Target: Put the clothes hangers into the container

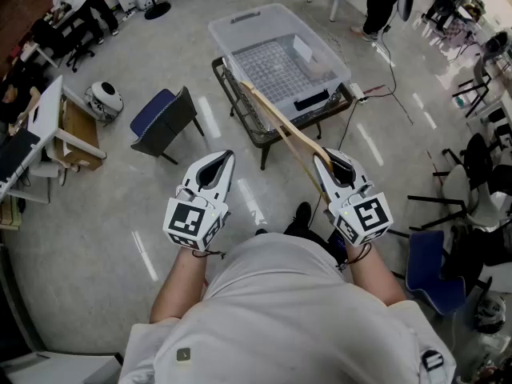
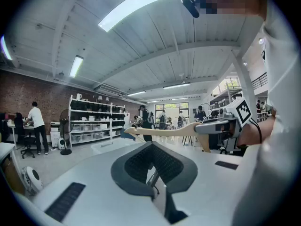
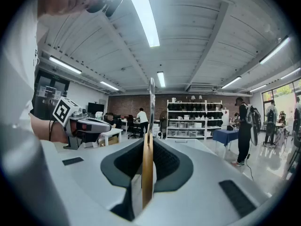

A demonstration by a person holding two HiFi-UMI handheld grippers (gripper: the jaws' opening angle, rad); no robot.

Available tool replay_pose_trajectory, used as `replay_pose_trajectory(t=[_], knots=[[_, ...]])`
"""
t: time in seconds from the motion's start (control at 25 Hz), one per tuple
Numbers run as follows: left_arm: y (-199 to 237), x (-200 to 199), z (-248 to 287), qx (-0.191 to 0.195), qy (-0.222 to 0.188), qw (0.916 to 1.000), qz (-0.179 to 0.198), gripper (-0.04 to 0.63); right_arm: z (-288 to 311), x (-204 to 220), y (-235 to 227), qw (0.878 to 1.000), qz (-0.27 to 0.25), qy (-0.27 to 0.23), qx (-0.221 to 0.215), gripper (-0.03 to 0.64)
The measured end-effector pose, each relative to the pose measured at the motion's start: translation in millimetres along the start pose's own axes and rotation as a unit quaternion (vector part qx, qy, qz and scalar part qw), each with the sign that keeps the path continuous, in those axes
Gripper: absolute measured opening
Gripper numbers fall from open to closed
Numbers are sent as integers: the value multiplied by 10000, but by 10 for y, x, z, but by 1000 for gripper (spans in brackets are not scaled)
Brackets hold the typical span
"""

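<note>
— First item?

— One wooden clothes hanger (image 1: 284,126), pale, long. It is held out level in front of the person and is not yet in the container. Its far end shows over the container's near corner; I cannot tell whether they touch.

— Held by?

— The right hand-held gripper (image 1: 332,162). Its jaws are nearly together and clamped on the wood, which stands edge-on between the pads in the right gripper view (image 3: 147,173).

— The other one?

— The left hand-held gripper (image 1: 218,162) is level beside it and well apart from it. Its jaws are together and it carries nothing.

— Destination?

— One clear plastic container (image 1: 240,24), open-topped, on a low dark-framed worktop (image 1: 258,137) straight ahead. A dark flat item and a pale one already lie inside.

— Surroundings?

— A blue chair (image 1: 160,114) to the left, then bare grey floor.

— Hazards?

— Three, in my judgement:
1. The grip sits at the near end of a long piece, so most of the hanger's length hangs beyond the pads. That weight could twist it in the pads and let it droop or slip out.
2. The leading tip is close to the rim. If it comes in low it could knock the rim or catch the worktop frame and shove the container.
3. If it is let go before it clears the wall, it would land on the floor.
</note>
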State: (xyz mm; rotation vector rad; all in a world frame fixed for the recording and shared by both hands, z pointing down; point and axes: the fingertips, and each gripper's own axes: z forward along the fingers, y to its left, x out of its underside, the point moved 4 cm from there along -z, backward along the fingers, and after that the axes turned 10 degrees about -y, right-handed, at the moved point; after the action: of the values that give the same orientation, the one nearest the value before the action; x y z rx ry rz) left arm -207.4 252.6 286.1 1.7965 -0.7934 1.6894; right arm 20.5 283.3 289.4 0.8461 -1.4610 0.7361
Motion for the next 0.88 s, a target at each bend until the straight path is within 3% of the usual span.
replay_pose_trajectory(t=[0.52,0.88], knots=[[-45,32,275,-4,21,10000,-75,17,52,24,-249,10000,62,55,-24,64],[-97,110,685,-65,30,9999,-122,17,91,110,-683,9998,171,90,-14,66]])
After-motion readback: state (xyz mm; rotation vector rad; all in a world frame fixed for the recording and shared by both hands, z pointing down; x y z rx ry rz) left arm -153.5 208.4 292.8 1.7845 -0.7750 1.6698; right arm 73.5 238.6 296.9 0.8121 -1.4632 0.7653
